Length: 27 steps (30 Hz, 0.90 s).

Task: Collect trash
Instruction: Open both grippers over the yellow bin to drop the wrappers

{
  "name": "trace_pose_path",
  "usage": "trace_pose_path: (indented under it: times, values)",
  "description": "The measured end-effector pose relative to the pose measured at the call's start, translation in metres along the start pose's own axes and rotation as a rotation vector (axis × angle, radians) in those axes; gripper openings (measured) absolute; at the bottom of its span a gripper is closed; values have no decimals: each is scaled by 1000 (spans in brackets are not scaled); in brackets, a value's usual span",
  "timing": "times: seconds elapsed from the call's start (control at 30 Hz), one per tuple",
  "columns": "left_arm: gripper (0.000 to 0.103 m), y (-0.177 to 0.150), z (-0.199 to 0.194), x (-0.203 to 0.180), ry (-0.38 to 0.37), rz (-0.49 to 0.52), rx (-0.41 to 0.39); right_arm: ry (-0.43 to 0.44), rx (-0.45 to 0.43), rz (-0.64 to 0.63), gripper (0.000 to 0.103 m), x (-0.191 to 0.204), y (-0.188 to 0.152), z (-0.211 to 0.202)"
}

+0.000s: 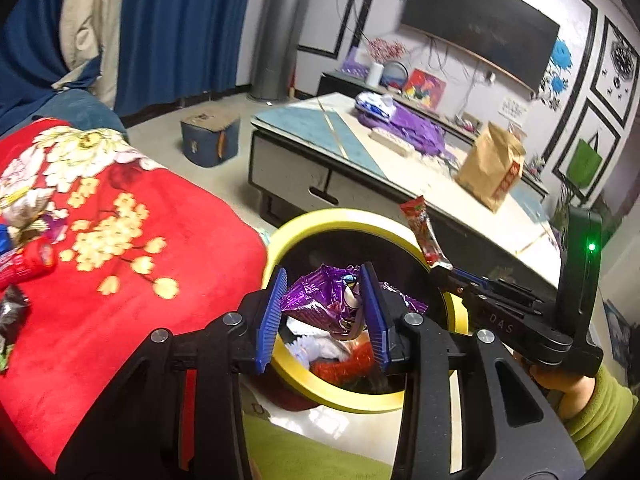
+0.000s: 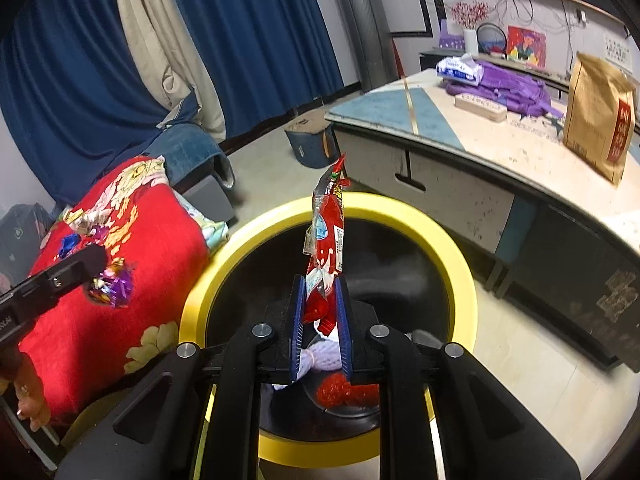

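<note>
A yellow-rimmed black trash bin (image 1: 362, 402) (image 2: 456, 256) stands on the floor and holds several wrappers. My left gripper (image 1: 325, 280) is shut on a crumpled purple foil wrapper (image 1: 316, 298) over the bin's mouth; the wrapper also shows in the right wrist view (image 2: 112, 286). My right gripper (image 2: 320, 288) is shut on a long red snack wrapper (image 2: 326, 236) and holds it upright above the bin; the red wrapper also shows in the left wrist view (image 1: 422, 232). More wrappers (image 1: 24, 264) (image 2: 84, 220) lie on the red flowered blanket (image 1: 132, 264) (image 2: 112, 320).
A low coffee table (image 1: 320, 148) (image 2: 460, 152) stands behind the bin with a brown paper bag (image 1: 490, 166) (image 2: 598, 116), a purple bag (image 2: 500, 84) and a tissue pack (image 2: 460, 68). A blue stool (image 1: 210, 140) sits on the floor by the blue curtains (image 2: 248, 40).
</note>
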State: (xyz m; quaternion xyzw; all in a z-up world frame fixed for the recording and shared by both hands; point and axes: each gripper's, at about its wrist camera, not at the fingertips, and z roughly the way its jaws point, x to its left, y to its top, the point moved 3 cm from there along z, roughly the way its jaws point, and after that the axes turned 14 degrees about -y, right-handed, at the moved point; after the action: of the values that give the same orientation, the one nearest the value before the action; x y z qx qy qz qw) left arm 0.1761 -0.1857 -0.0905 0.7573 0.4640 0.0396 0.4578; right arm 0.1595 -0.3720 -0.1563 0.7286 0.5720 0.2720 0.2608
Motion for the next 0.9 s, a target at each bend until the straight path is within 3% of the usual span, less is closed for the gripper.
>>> trace_pose_path:
  times: [0.37, 0.53, 0.63, 0.87, 0.9]
  values:
    - [35, -1, 30, -1, -14, 17, 80, 6, 38, 35, 20, -8, -5, 8]
    - [42, 1, 37, 0, -40, 0, 101, 13, 54, 89, 36, -17, -6, 11]
    - [54, 0, 36, 1, -58, -11, 99, 3, 50, 110, 45, -21, -6, 10]
    - [91, 2, 23, 7, -41, -47, 57, -13, 27, 123, 53, -23, -2, 5]
    - [92, 3, 20, 9, -31, -50, 46, -14, 21, 120, 54, -22, -2, 4]
